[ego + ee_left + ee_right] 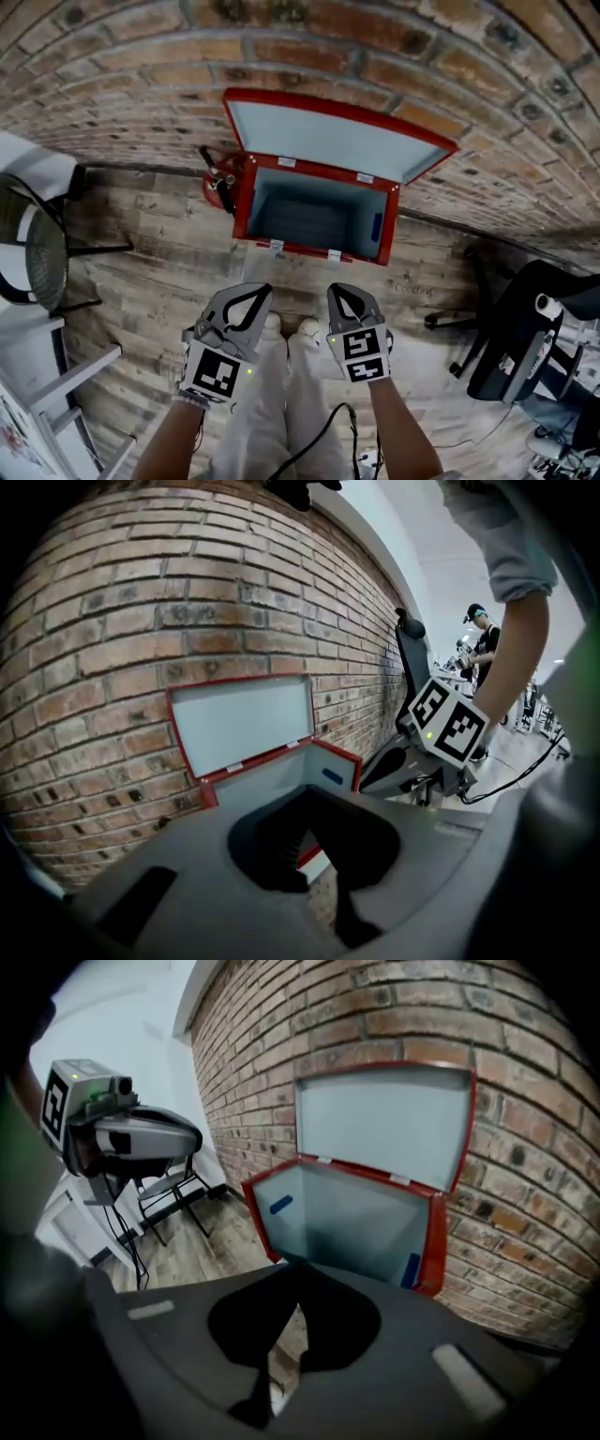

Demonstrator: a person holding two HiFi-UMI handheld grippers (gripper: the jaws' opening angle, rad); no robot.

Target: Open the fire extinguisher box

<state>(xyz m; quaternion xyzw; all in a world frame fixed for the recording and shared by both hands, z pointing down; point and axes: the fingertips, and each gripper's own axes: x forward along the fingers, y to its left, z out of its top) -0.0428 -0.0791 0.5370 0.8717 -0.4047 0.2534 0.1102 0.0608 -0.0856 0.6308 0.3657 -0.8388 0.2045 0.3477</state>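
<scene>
Fire extinguisher box (pixel 314 220), lid (pixel 323 131) up: centre frame, long axis crosswise. Left gripper (pixel 262 291) and right gripper (pixel 335 291) directly below it, equally near. Both jaws closed, empty.

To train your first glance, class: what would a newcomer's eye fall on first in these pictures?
The red fire extinguisher box stands open against the brick wall, its lid raised and its pale inside in view. Nearer the camera, the left claw and right claw hang side by side above the wooden floor, both shut and empty.
</scene>
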